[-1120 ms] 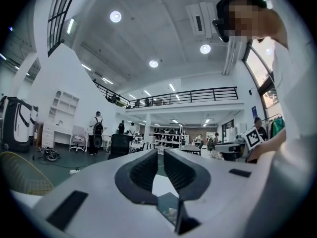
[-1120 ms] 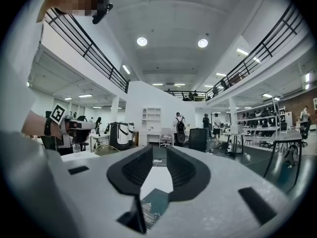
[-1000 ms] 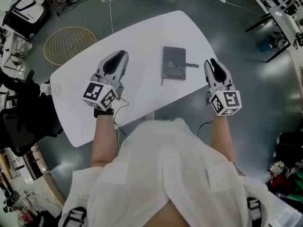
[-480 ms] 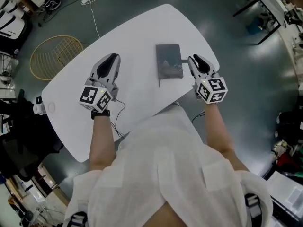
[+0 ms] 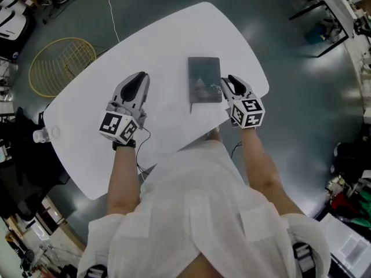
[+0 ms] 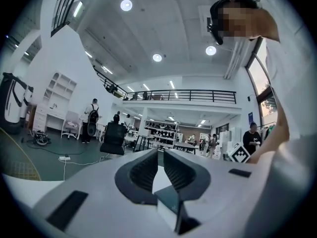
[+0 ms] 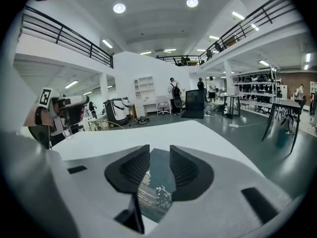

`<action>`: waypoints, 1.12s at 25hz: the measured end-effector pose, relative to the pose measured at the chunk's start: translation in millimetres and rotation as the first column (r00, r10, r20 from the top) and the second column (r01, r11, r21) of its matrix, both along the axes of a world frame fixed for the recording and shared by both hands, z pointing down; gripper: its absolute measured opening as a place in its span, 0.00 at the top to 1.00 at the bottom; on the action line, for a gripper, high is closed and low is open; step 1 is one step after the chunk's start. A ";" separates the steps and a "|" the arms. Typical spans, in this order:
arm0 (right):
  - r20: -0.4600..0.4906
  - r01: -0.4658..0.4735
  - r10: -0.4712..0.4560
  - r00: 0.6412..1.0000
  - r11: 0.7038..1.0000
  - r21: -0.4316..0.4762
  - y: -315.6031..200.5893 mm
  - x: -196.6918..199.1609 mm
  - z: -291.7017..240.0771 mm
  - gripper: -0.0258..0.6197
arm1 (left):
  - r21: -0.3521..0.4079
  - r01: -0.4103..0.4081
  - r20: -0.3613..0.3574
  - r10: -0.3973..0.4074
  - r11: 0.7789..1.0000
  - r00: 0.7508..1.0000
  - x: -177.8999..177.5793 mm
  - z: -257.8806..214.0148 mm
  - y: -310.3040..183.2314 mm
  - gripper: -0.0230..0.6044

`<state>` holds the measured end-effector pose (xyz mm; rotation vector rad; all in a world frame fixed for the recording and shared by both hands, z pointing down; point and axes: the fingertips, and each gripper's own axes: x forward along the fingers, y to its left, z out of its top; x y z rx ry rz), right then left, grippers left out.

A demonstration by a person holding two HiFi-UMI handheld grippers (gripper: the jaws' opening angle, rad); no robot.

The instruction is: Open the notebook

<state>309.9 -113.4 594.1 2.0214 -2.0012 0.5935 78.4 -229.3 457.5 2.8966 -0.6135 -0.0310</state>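
Observation:
A dark grey-green notebook [image 5: 204, 79] lies closed on the white table [image 5: 174, 33]. My right gripper [image 5: 228, 81] is at its near right corner, tilted down toward the cover. In the right gripper view the notebook [image 7: 161, 182] shows through the gap of the right gripper [image 7: 159, 150]. Its jaws are opening, and the pads press on nothing. My left gripper [image 5: 139, 77] hovers level over bare table, well to the left of the notebook. In the left gripper view the left gripper [image 6: 161, 155] shows only a narrow gap, with nothing between the fingers.
The table's near edge runs just below the right gripper. A small white cup [image 5: 55, 133] stands at the table's left end. A gold wire basket [image 5: 61, 62] and a white cable [image 5: 116, 16] lie on the floor beyond. People and desks are far off.
The right gripper has swung left from the table's right edge to the notebook's near right corner, and its jaws stand wider. The left gripper has shifted only a little.

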 end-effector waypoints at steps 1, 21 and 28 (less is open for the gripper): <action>0.007 0.002 -0.002 1.000 1.000 -0.021 -2.1 2.1 9.2 0.76 | -0.005 0.000 0.007 0.000 1.000 1.000 3.2 4.4 0.2 0.90; 0.140 0.066 -0.025 0.990 0.951 -0.303 -19.3 17.9 128.4 0.67 | -0.036 -0.014 0.059 0.017 0.999 0.998 42.5 34.7 0.5 0.90; 0.231 0.083 -0.001 0.973 0.935 -0.344 -22.5 13.8 134.0 0.65 | -0.033 -0.012 0.050 0.013 0.999 0.999 37.3 26.9 -2.1 0.90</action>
